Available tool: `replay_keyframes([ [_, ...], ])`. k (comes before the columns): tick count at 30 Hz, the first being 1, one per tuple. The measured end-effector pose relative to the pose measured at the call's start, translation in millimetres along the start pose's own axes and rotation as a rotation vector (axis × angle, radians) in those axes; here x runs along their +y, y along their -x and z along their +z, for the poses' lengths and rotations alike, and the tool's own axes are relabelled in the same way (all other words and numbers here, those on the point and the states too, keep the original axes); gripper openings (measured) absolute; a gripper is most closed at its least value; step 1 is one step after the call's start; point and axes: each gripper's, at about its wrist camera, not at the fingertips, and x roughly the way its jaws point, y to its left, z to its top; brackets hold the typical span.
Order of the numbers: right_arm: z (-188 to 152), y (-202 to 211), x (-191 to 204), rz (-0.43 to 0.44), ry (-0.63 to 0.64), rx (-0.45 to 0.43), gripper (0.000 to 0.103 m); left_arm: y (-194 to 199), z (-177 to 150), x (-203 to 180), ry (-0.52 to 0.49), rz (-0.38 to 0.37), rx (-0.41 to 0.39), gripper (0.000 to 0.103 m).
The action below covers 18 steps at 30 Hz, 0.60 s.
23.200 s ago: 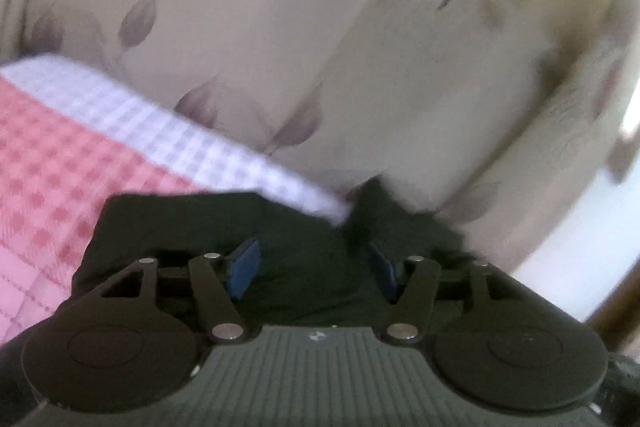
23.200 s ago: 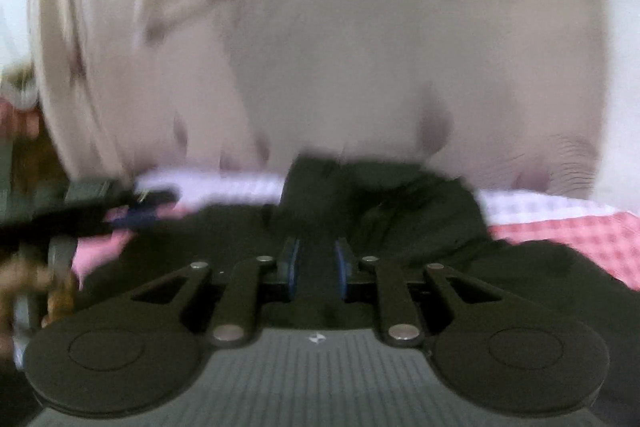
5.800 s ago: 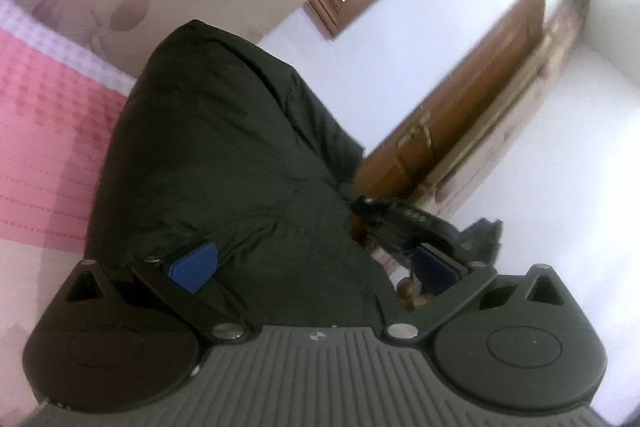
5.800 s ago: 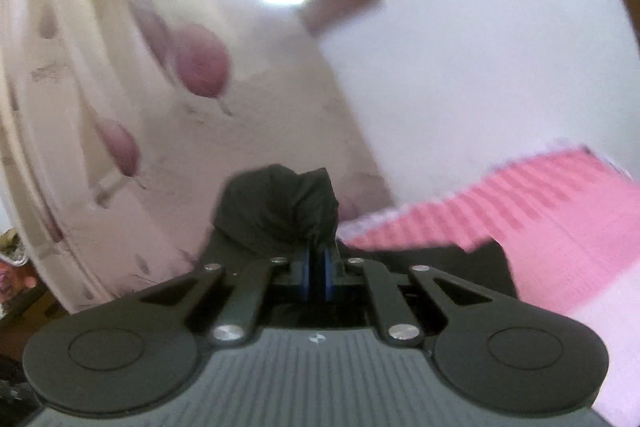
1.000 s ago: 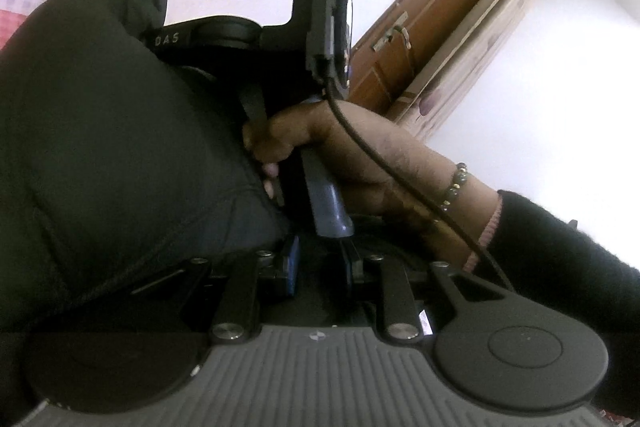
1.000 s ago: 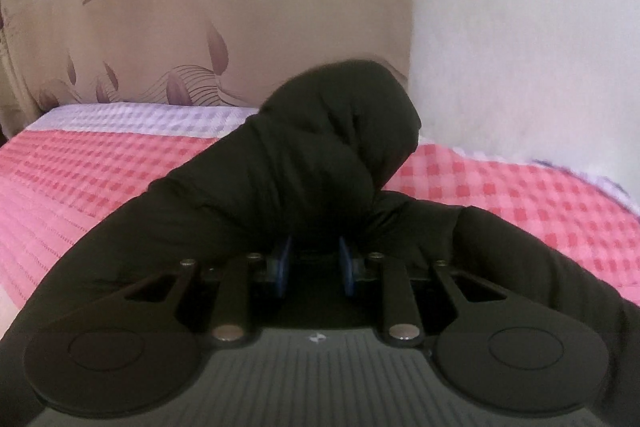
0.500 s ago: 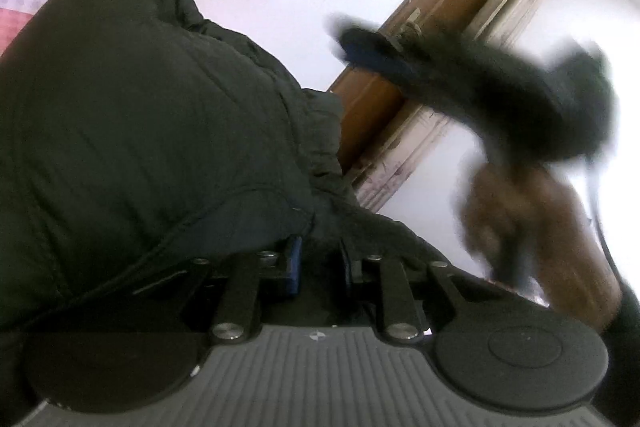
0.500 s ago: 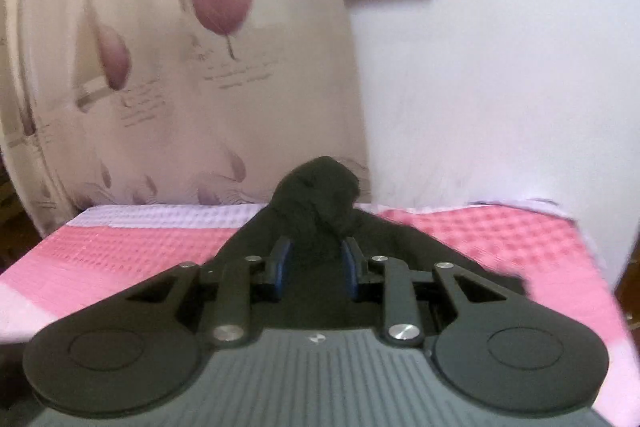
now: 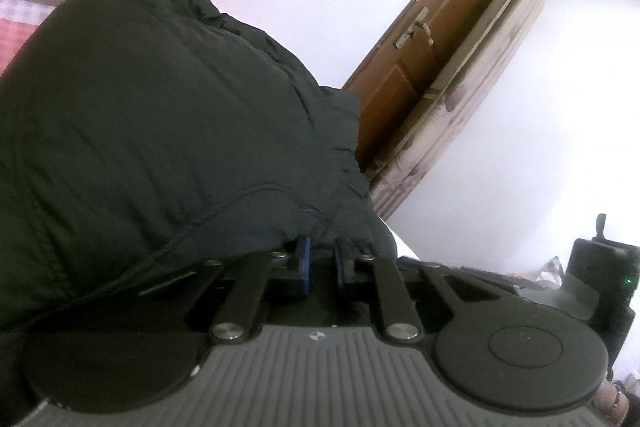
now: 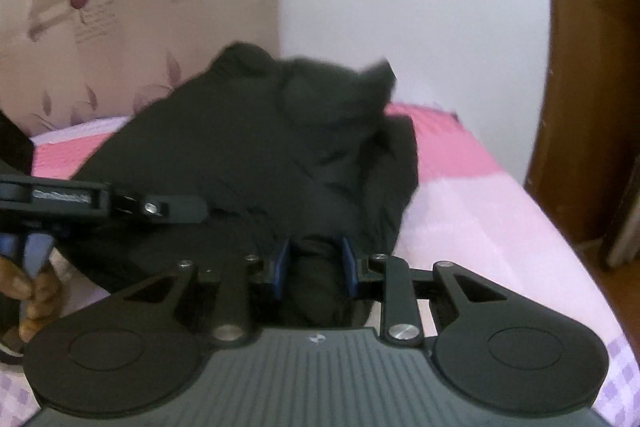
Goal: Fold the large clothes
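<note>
A dark padded jacket [image 10: 280,155] lies heaped on the bed [image 10: 480,211], spread from the far edge by the curtain toward the near edge, with its right side close to the bed's right edge. The bed cover is pink check across the middle and pale lilac check at the near corners.

The right gripper [image 10: 314,267] has its jaws narrowly parted, and a bunched fold of the jacket sits between the blue pads, which press on it. The left gripper [image 9: 322,261] is closing on the jacket's hem; dark fabric fills the gap between its pads and billows up over most of the left wrist view, hiding the bed except for a sliver of pink check at the left edge.

In the right wrist view the left gripper's body crosses in from the left edge, lying over the jacket's near side, with the person's fingers [image 10: 28,287] wrapped round its blue handle below. That hand is cut off by the frame.

Behind the bed hangs a cream curtain [image 10: 100,27] printed with mauve leaves, beside a white wall [image 10: 420,7]. A brown wooden door [image 9: 432,55] with a metal latch stands to the right. A dark device with a green light [image 9: 600,279] sits at the left wrist view's right edge; what it is cannot be made out. The far part of the jacket is blurred.
</note>
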Motion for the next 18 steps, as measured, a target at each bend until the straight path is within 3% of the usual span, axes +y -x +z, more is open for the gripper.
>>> replay_keyframes([
  [6, -5.5, -19.3, -3.9, -0.003, -0.055, 0.028, 0.027, -3.5, 0.5, -2.9, -0.010, 0.021, 0.004, 0.018],
  [14, -15.0, -22.5, -9.8, 0.025, -0.122, -0.016, 0.031, -6.9, 2.2, -14.4, -0.053, 0.062, 0.002, 0.018],
  [15, -14.2, -21.5, -11.5, 0.030, -0.134, -0.015, 0.035, -5.8, 1.8, -17.3, -0.068, 0.075, 0.001, 0.018],
  [17, -13.1, -18.9, -16.8, 0.018, -0.162, -0.011, 0.064, -4.4, 2.3, -23.8, -0.094, 0.098, 0.005, 0.018],
  [18, -12.5, -17.2, -19.7, 0.004, -0.175, -0.002, 0.070, -3.2, 3.3, -27.9, -0.111, 0.107, 0.008, 0.018],
])
